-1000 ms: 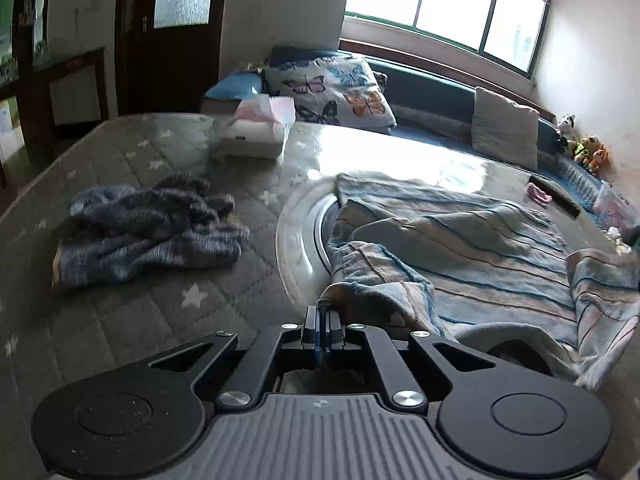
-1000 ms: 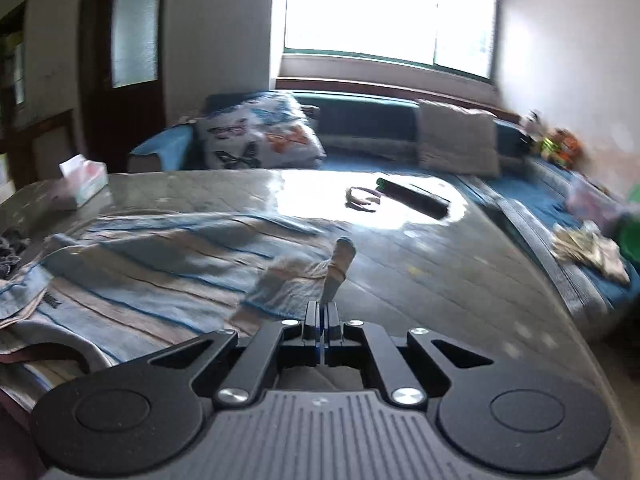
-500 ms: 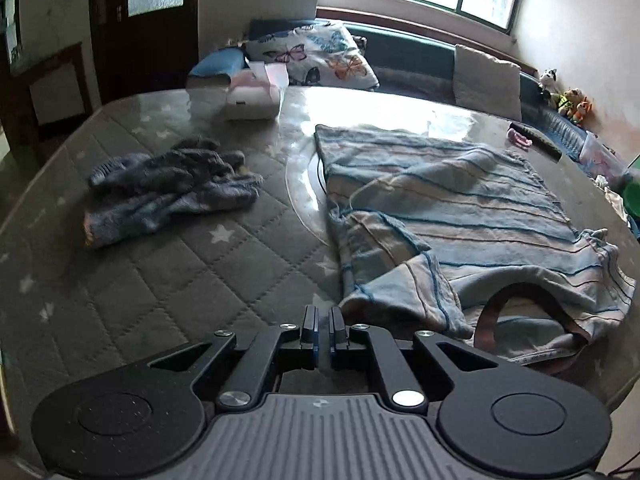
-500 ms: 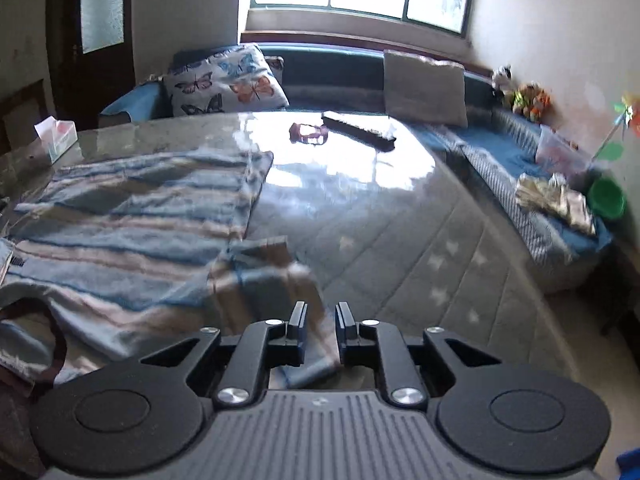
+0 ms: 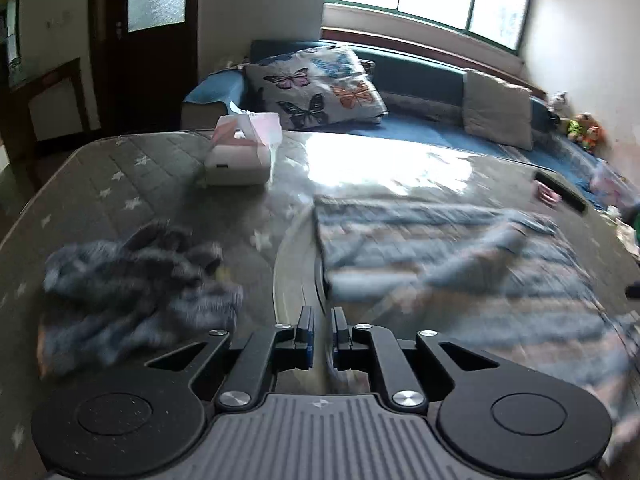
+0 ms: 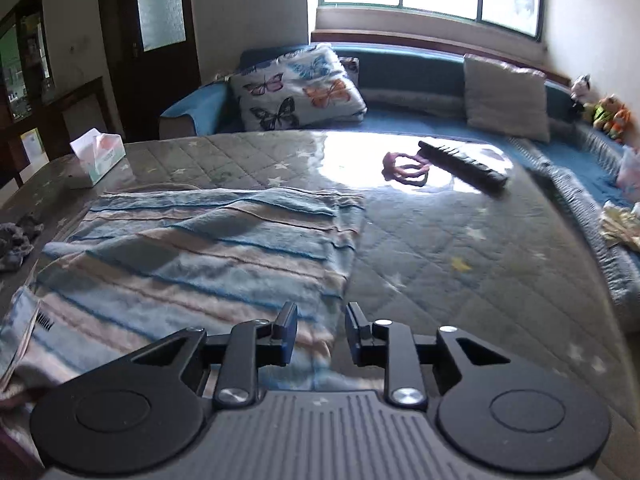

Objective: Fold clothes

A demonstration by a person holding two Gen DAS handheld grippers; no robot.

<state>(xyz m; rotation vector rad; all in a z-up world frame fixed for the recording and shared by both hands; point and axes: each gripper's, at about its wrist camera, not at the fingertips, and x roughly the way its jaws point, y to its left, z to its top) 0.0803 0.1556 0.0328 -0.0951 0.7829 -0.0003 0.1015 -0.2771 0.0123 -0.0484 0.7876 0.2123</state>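
On the quilted table (image 6: 460, 240) the striped garment (image 6: 208, 256) lies spread flat (blurred in the left view), a crumpled grey one (image 5: 132, 280) left of it, with the right gripper (image 6: 320, 332) and left gripper (image 5: 320, 332) both released, holding nothing.

garments I see: two, a striped top (image 6: 208, 264) and a dark knit (image 5: 132, 280)
tissue box (image 5: 240, 156): one
sofa cushions: two
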